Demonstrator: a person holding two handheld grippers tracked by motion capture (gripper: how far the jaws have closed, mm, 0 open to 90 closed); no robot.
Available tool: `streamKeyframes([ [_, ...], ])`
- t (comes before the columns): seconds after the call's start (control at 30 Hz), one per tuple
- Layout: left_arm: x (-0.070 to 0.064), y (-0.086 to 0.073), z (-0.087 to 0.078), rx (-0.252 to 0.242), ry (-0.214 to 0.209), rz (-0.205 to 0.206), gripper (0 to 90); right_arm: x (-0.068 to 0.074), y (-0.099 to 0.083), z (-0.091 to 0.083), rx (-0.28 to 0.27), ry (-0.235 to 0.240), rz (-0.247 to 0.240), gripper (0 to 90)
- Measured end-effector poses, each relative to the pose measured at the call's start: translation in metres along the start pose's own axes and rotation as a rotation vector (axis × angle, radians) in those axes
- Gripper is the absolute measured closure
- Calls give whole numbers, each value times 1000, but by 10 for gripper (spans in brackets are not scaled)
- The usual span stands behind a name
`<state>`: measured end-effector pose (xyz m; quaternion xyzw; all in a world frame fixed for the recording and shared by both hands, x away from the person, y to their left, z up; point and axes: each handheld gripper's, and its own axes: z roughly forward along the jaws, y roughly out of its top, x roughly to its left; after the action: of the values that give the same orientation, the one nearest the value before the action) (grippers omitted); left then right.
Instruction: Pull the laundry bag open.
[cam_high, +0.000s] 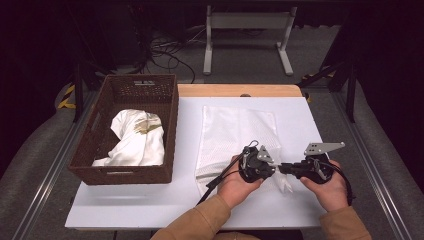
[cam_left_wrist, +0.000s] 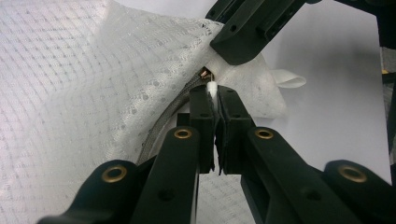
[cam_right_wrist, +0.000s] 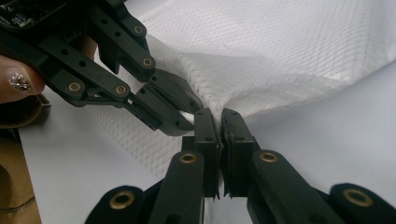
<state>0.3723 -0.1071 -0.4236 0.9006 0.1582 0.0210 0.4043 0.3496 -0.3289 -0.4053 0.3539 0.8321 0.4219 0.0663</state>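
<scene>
At table front | left claw (cam_left_wrist: 213, 100) pinches zipper pull (cam_left_wrist: 211, 87) | right claw (cam_right_wrist: 219, 122) clamps mesh bag (cam_high: 235, 132)

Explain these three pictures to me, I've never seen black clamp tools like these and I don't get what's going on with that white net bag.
A person sits at a white table with a hand-held clamp tool in each hand: the left gripper and the right gripper. One picture looks down from above; the other two come from small cameras riding on each tool, looking along its black jaws. On the table lie a white mesh bag and a brown wicker basket with white cloth inside. Both tools are shut on the bag near one corner, close together. The left one pinches a small white tab beside the zipper.
</scene>
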Motion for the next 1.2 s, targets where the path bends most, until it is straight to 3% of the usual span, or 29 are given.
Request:
streamKeyframes([
  [0.2, -1, 0, -5, 11, -13, 13, 866, -2, -1, -2, -3, 10, -23, 862],
  [0.43, -3, -1, -13, 33, 5, 38, 866, -4, -1, -6, 8, 1, -18, 862],
  [1.2, 2, -13, -37, 54, 3, 31, 866, -9, -4, -13, 16, 2, -10, 862],
])
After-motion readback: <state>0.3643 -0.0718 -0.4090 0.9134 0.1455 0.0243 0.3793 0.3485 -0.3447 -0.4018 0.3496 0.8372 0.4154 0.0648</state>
